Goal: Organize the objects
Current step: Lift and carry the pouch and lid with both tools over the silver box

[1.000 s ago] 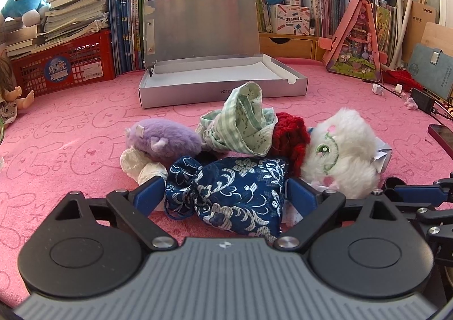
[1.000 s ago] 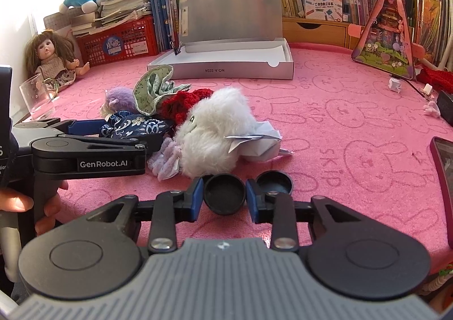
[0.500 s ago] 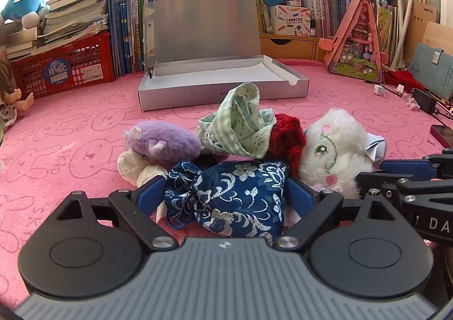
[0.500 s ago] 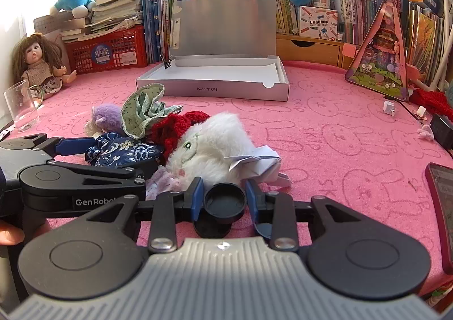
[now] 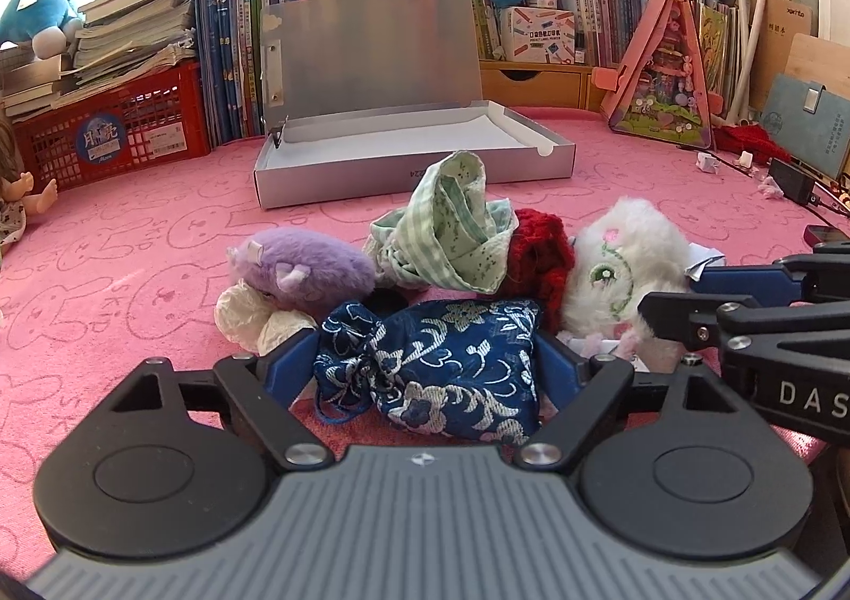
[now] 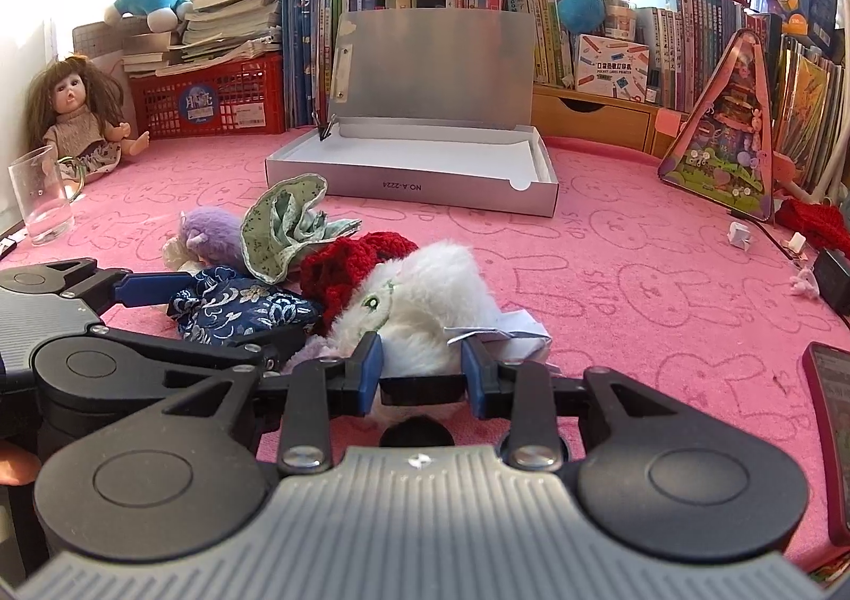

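From the left wrist view, we see our left claw (image 5: 425, 361) with its blue fingers (image 5: 289, 361) spread wide on either side of a dark blue brocade pouch (image 5: 441, 366); the pouch fills the gap between them, though we cannot tell whether the pads press it. The pouch lies on the pink surface (image 5: 133, 249) at the front of a small heap: a purple plush (image 5: 303, 268) just behind on the left, a green checked cloth (image 5: 451, 238) in the middle, a red knitted piece (image 5: 542, 254) beside it, and a white fluffy toy (image 5: 621, 276) on the right. Farther back stands an open grey box (image 5: 414, 159), its lid upright. The right claw's black frame enters at the right edge, next to the white toy.

From the right wrist view, our right claw (image 6: 422, 363) holds a black round lid (image 6: 422, 387) gripped between its blue fingers (image 6: 366, 366), close against the white fluffy toy (image 6: 425, 302). The left claw (image 6: 154, 292) reaches in from the left beside the brocade pouch (image 6: 239, 310). A glass mug (image 6: 40, 196) and a doll (image 6: 74, 116) sit at the far left, and the open grey box (image 6: 414, 175) lies behind the heap.
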### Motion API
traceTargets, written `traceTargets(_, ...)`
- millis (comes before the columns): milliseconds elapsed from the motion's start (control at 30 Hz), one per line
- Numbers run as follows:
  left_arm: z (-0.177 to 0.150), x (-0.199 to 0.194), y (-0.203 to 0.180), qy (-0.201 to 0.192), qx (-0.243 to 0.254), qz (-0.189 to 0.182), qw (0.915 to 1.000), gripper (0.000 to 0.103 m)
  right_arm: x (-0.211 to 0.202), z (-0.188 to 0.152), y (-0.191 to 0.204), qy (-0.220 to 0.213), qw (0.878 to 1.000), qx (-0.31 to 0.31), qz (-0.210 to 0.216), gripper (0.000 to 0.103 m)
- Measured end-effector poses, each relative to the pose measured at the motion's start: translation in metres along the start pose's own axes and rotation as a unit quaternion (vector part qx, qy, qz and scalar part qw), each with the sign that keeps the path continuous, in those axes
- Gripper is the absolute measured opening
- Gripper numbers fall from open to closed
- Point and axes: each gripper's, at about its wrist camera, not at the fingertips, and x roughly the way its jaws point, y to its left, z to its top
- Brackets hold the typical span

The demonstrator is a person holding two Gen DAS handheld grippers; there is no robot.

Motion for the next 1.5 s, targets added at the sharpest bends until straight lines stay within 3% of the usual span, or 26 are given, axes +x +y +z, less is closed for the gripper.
traceTargets(167,0.001,0.002,0.002,0.005,-0.013,-0.002,0.9999,0.087,0.001,0.002,-0.002,0.001,1.000,0.010,0.005,0.039)
traceTargets(333,0.006,-0.008,-0.001,-0.009,-0.007,0.003,0.9999,0.068,0.002,0.003,0.001,0.003,1.000,0.013,0.008,0.038)
traceTargets(833,0.018,-0.025,0.004,-0.003,-0.041,0.007,0.9991,0.049,-0.002,0.015,0.006,-0.007,0.999,0.025,0.027,0.039)
traceTargets(1500,0.036,-0.043,0.014,-0.025,-0.059,0.016,0.9978,0.046,-0.007,0.032,0.009,-0.022,0.998,0.043,0.047,0.039)
